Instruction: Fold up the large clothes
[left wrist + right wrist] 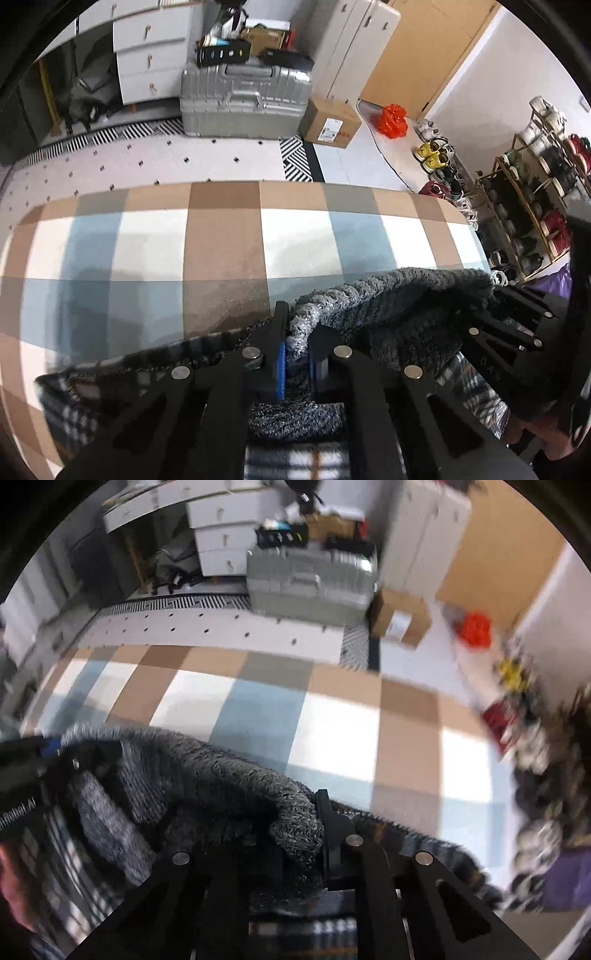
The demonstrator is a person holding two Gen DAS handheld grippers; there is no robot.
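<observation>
On the checked bedcover (221, 240), both grippers pinch the grey knit collar (388, 291): left gripper (295, 354) and right gripper (299, 842) side by side, garment stretched between them.

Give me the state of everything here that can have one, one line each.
Left gripper: jaws shut on the grey knit collar.
Right gripper: jaws shut on the grey knit collar.
Plaid garment: lying on the checked bedspread, collar edge bunched and lifted.
Silver suitcase: closed, lying flat, boxes stacked on top.
Cardboard box: closed, on floor.
</observation>
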